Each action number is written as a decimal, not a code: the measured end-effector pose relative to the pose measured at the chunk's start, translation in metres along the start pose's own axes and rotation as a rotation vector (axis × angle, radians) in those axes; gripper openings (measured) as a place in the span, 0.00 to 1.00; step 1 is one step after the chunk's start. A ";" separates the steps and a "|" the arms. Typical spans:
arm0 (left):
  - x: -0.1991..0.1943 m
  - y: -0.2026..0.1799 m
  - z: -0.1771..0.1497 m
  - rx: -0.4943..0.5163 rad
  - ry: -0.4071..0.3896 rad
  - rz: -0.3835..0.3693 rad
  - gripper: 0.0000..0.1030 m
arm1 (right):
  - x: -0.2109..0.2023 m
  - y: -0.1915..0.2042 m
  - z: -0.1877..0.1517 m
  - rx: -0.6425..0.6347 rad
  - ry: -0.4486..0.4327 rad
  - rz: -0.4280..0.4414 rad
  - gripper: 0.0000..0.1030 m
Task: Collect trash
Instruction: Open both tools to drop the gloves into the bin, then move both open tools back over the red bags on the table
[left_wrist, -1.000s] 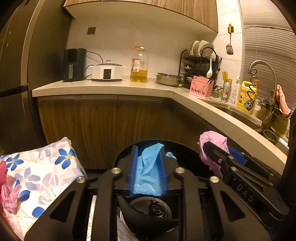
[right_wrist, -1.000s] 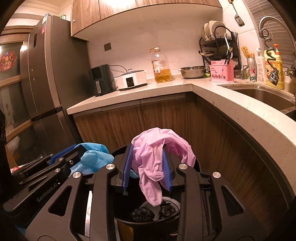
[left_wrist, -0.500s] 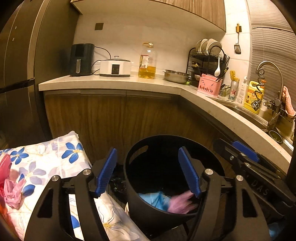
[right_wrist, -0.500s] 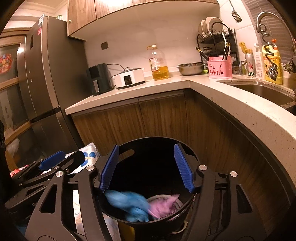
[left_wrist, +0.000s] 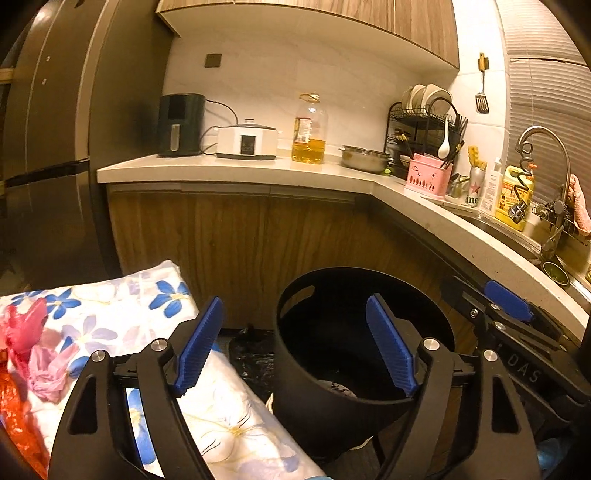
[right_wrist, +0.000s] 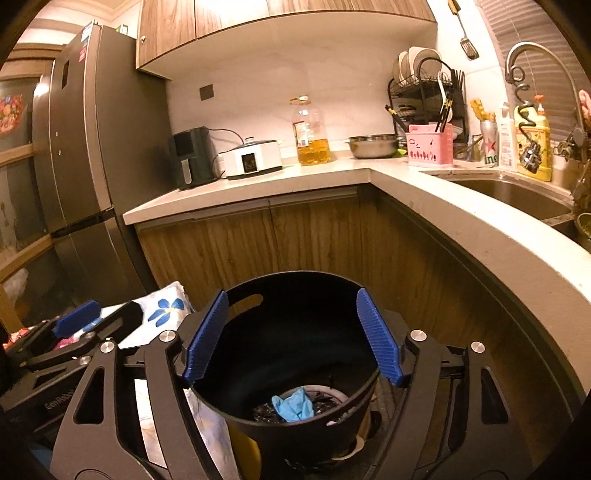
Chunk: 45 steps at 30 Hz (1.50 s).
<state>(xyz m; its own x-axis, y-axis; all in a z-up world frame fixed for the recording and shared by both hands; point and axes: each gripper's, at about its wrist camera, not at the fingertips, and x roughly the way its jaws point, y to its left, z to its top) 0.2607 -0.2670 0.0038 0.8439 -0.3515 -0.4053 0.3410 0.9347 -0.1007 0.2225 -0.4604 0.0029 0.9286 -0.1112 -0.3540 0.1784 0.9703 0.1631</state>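
Observation:
A black round trash bin (left_wrist: 354, 354) stands on the floor by the wooden cabinets; it also shows in the right wrist view (right_wrist: 295, 369). A blue glove (right_wrist: 293, 404) lies at its bottom on dark trash. My left gripper (left_wrist: 295, 347) is open and empty, above the bin's left rim. My right gripper (right_wrist: 291, 332) is open and empty, over the bin's mouth. A crumpled pink piece (left_wrist: 46, 373) and a red piece (left_wrist: 22, 328) lie on the floral cloth (left_wrist: 110, 314) to the left.
The curved counter (left_wrist: 424, 210) carries an air fryer (left_wrist: 181, 123), a cooker (left_wrist: 246, 142), an oil bottle (left_wrist: 309, 129), a steel bowl (left_wrist: 364, 158), a dish rack (left_wrist: 424, 129) and a sink with tap (left_wrist: 543, 162). A fridge (right_wrist: 81, 166) stands at the left.
Both grippers opened and dropped their gloves: the blue from the left, the pink from the right. Both fell into the bin. The grippers then drew back a little.

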 end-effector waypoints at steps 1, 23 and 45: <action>-0.004 0.001 -0.001 0.002 -0.004 0.013 0.78 | -0.003 0.002 0.000 -0.005 -0.003 -0.008 0.71; -0.112 0.052 -0.031 -0.040 -0.068 0.222 0.93 | -0.093 0.051 -0.033 -0.068 -0.069 -0.079 0.84; -0.215 0.160 -0.091 -0.158 -0.073 0.429 0.94 | -0.129 0.167 -0.092 -0.139 -0.024 0.104 0.84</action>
<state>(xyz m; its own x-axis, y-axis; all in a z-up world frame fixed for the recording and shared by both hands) 0.0965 -0.0375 -0.0076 0.9239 0.0709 -0.3761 -0.1075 0.9912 -0.0771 0.1025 -0.2641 -0.0093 0.9475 -0.0124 -0.3194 0.0359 0.9971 0.0677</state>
